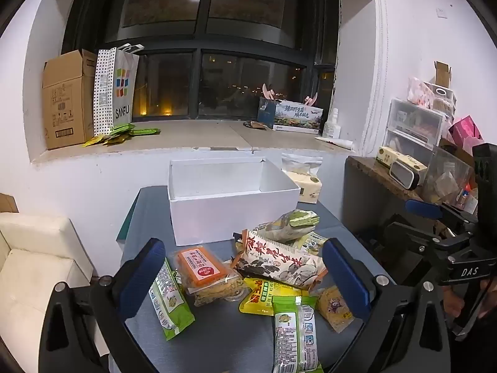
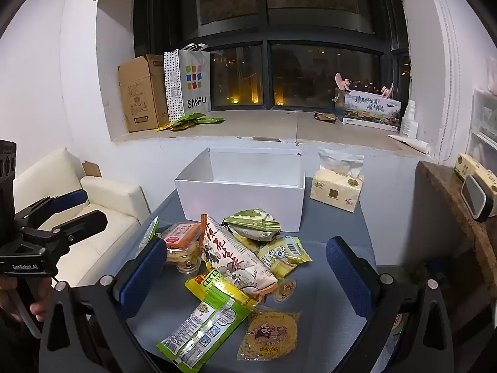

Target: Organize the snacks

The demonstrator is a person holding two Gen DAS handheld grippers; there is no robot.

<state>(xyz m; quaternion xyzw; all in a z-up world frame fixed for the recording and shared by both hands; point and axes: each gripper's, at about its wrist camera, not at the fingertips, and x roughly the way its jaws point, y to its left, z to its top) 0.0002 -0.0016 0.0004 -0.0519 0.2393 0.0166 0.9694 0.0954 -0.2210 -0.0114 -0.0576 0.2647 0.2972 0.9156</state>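
Left gripper (image 1: 245,283) and right gripper (image 2: 247,275) both gape wide, holding nothing.
Mixed plastic snack packets (image 2: 236,258) lie heaped on the grey table (image 2: 335,230), near an empty white cardboard box (image 2: 245,200).

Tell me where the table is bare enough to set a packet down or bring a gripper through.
Bare table lies right of the snack pile, between the white box and the tissue pack, running toward the camera. The box itself is empty. Left of the box there is a narrow strip. The middle front is crowded with overlapping packets.
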